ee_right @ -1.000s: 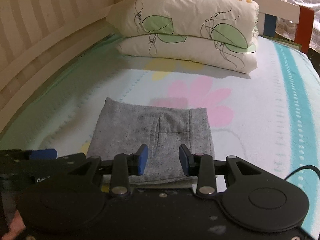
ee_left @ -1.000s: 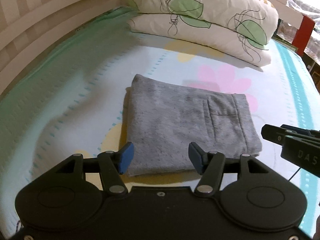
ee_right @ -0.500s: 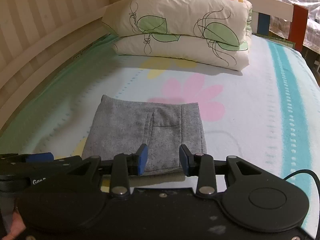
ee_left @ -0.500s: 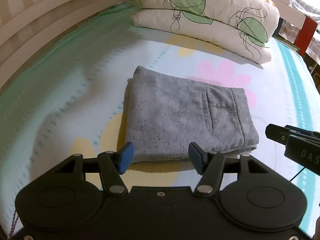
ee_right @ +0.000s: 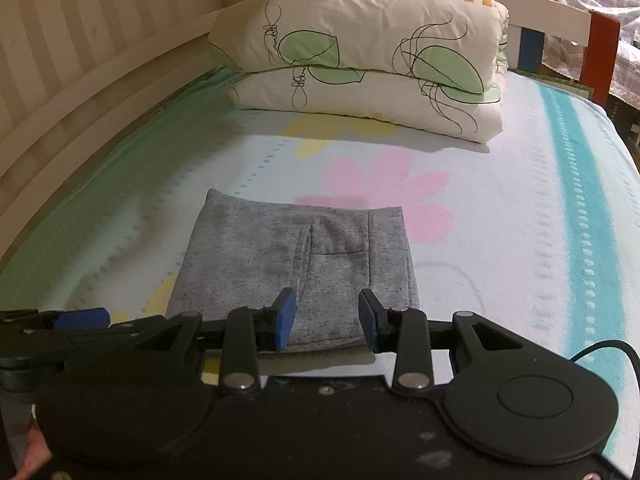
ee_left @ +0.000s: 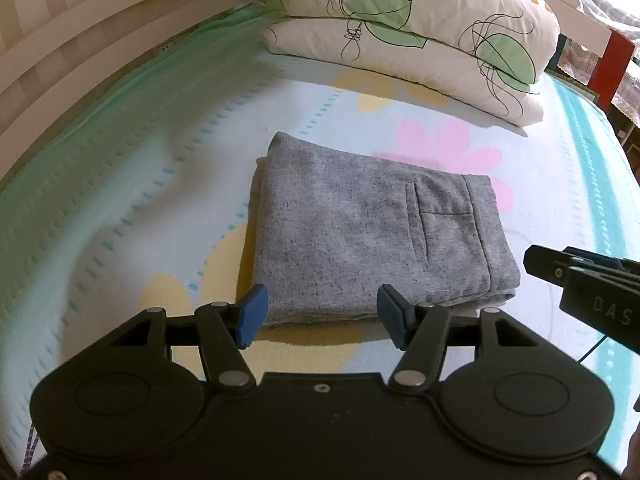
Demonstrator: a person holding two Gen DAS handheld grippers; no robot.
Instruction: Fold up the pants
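Note:
The grey pants (ee_left: 360,240) lie folded into a flat rectangle on the bed, pocket side up; they also show in the right wrist view (ee_right: 296,264). My left gripper (ee_left: 320,318) is open and empty, held just short of the pants' near edge. My right gripper (ee_right: 326,318) is open and empty, above the near edge of the pants. The right gripper's body shows at the right of the left wrist view (ee_left: 592,288). The left gripper's blue fingertip (ee_right: 82,317) shows at the left of the right wrist view.
Two stacked leaf-print pillows (ee_left: 420,28) lie at the head of the bed, also in the right wrist view (ee_right: 360,60). A striped wooden rail (ee_right: 80,60) runs along the left. The flowered sheet (ee_right: 520,240) stretches to the right. A black cable (ee_right: 608,350) trails by the right gripper.
Both grippers have drawn back and risen a little from the folded pants. The pants have not moved. Both grippers stay open.

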